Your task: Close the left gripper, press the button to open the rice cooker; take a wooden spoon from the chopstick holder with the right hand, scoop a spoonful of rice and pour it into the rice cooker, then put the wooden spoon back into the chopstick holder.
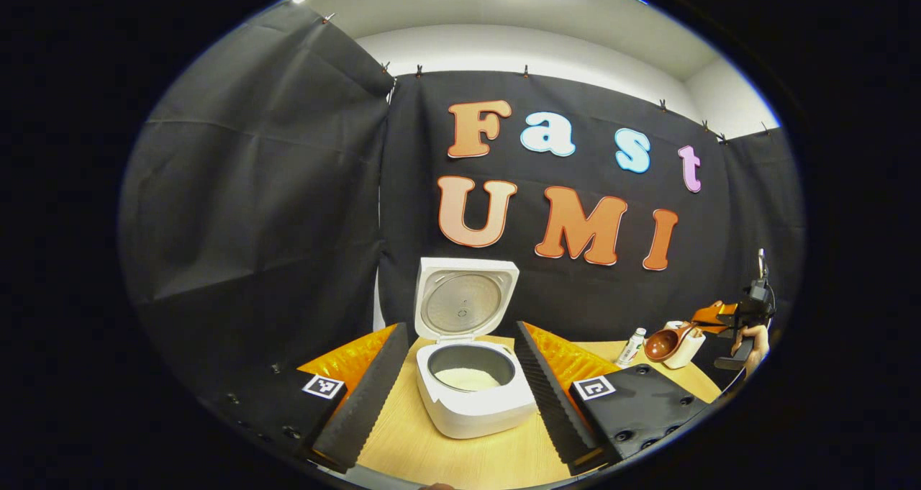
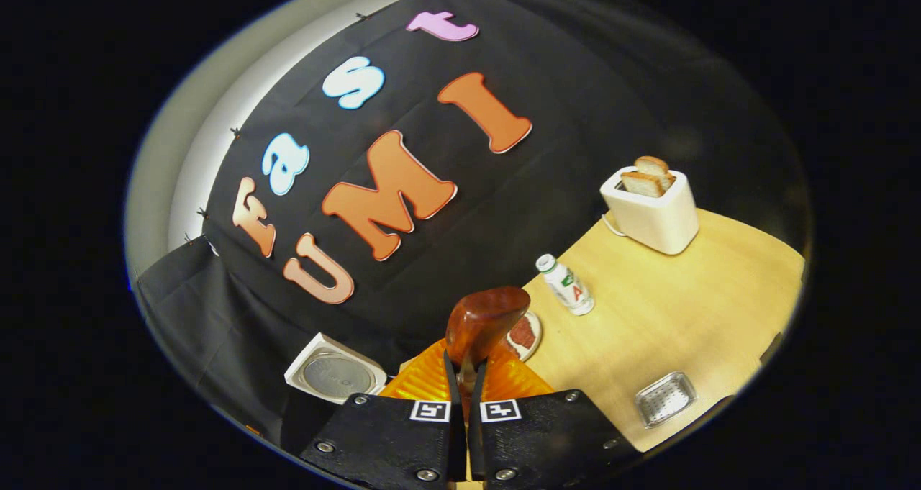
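White rice cooker (image 1: 471,396) stands lid-up on tabletop (image 1: 460,457); left claw (image 1: 460,396) spread; right claw (image 2: 464,375) clamps brown wooden spoon (image 2: 486,321).

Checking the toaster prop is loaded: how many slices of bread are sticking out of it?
2. Both slices of bread stand side by side in the slots of the white toaster at the far end of the table; any deeper pieces would be hidden.

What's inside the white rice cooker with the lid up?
Inside the open white rice cooker sits a dark round inner pot with a layer of white rice at the bottom. How deep the rice goes is hidden by the pot's near wall.
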`<state>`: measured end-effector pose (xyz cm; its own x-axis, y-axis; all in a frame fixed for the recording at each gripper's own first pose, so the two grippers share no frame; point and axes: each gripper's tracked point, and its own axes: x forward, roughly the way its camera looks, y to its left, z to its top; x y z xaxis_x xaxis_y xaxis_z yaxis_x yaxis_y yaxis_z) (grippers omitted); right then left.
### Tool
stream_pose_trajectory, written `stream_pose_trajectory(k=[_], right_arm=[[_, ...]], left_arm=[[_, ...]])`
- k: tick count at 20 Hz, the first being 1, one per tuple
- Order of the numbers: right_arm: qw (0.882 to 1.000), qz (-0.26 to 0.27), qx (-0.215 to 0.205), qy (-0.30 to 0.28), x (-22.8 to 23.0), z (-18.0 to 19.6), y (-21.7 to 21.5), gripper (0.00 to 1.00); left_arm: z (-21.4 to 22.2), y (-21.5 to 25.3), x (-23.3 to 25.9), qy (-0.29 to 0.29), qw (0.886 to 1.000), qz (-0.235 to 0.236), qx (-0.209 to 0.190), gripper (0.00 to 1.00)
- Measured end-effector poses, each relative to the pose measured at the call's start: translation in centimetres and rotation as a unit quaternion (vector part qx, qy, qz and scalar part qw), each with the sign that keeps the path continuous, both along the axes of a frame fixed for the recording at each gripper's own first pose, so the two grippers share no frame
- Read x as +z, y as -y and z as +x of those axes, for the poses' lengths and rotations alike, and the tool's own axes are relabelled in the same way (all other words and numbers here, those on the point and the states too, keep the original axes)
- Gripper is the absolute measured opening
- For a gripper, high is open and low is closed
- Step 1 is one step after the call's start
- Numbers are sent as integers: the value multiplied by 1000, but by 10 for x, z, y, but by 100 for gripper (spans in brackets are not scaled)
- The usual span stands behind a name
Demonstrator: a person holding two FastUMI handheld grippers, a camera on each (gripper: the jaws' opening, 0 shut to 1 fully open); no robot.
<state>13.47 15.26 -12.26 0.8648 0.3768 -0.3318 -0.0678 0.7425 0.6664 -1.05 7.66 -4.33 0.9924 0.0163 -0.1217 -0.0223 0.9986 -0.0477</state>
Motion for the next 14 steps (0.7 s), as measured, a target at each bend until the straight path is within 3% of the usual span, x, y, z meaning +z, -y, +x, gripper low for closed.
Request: stream_pose_trajectory(k=[7, 14], right_arm=[[996, -57, -70, -27, -44, -31, 90, 1], [988, -107, -94, -61, -95, -56, 125, 1]], left_arm=[[7, 8, 0, 0, 1000, 2, -5, 100], [10, 17, -5, -7, 1000, 9, -8, 100]])
